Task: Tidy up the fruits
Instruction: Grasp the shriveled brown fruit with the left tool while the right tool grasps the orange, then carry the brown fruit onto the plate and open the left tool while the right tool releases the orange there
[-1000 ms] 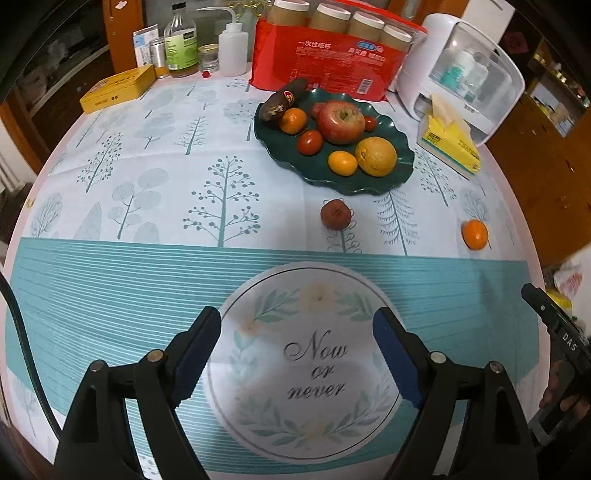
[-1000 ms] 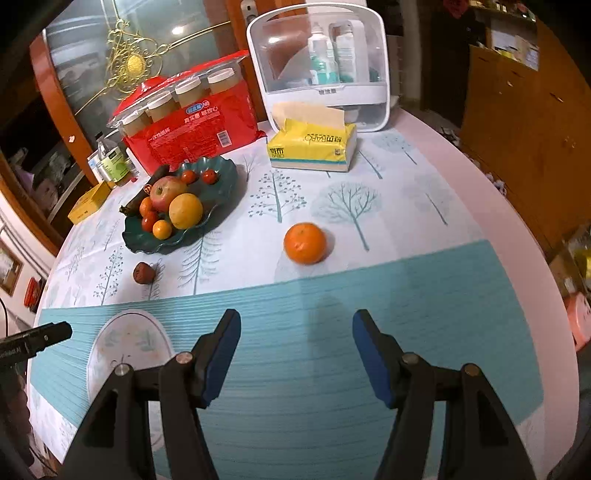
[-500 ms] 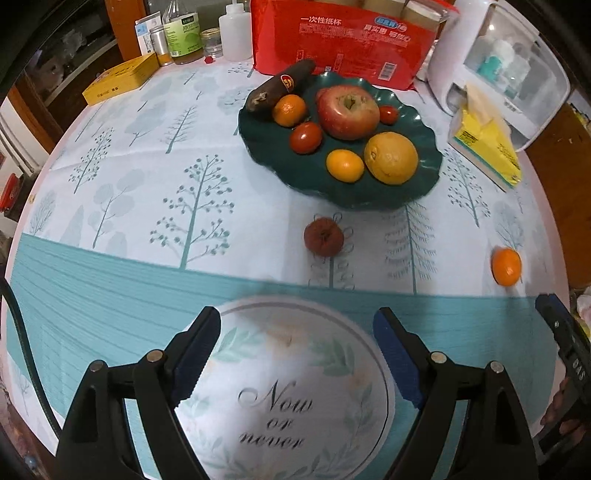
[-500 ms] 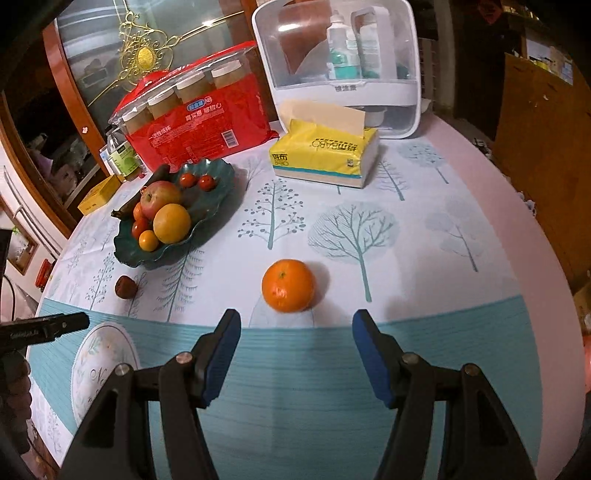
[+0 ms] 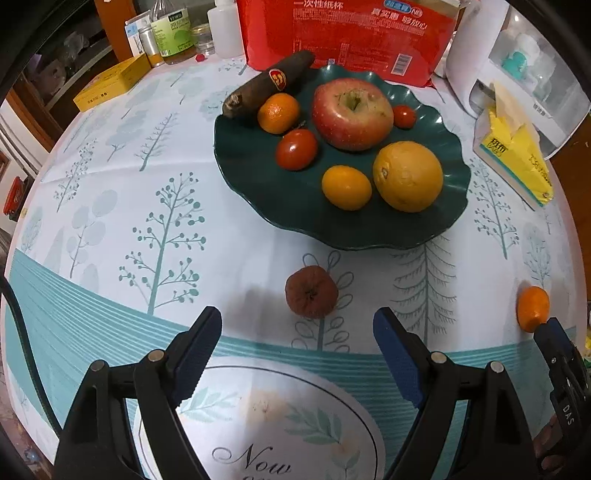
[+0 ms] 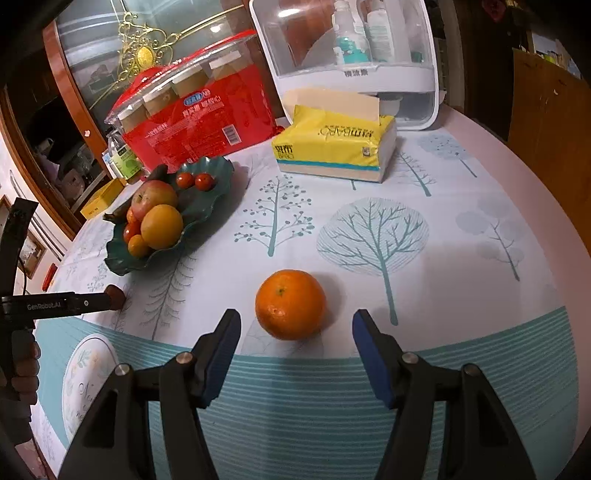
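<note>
A dark green wavy plate holds an apple, a large orange, small oranges, tomatoes and a dark banana. A wrinkled brown fruit lies on the cloth just in front of the plate, just ahead of my open left gripper, between the lines of its fingers. A loose tangerine lies on the cloth to the right, just ahead of my open right gripper. Both grippers are empty.
A yellow tissue pack and a white storage box stand behind the tangerine. A red pack of paper cups, bottles and a yellow box line the back of the round table.
Both grippers have moved forward over the table. The brown fruit is now close to the left fingers and the tangerine close to the right fingers. Both stay open.
</note>
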Demonstrator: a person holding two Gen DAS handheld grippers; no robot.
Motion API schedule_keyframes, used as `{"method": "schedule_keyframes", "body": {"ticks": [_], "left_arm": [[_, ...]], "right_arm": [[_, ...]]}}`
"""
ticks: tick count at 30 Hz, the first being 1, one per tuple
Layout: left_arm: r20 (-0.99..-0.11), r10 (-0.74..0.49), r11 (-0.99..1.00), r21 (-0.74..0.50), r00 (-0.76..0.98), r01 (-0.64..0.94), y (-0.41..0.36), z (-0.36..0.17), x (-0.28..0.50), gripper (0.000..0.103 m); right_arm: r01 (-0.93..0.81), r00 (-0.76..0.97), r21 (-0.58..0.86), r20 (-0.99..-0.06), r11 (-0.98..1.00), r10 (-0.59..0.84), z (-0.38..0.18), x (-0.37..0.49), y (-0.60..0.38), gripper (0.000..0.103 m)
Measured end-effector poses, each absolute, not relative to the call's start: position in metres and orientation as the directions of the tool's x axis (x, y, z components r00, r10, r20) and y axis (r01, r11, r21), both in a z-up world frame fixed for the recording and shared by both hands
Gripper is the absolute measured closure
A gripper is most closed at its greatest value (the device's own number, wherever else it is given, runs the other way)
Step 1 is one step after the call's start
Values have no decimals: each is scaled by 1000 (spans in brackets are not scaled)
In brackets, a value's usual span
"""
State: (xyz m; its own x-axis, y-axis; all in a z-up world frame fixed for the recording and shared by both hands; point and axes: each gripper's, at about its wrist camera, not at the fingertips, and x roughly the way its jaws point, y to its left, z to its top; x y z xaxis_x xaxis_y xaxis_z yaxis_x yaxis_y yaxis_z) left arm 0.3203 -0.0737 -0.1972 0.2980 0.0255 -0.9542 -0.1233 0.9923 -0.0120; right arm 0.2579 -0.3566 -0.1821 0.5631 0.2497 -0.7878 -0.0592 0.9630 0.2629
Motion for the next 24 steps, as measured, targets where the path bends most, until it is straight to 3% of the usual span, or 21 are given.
{"method": "schedule_keyframes", "body": {"ticks": [8,18,24], "left_arm": [[-956,40,993,6,292,-118,-73,-212,328,37],[-953,6,994,-26,304,-102,-73,-216,334,72],[-950,8,995,-25,312,-100,-76,-215,332,73]], "right_arm": [[-82,553,254,-793,964,256,-193,263,-349,49],[-106,562,218,-792,970,239,-198,264,-345,59],[-110,555,205,-799,973,231,-196,264,-343,61]]}}
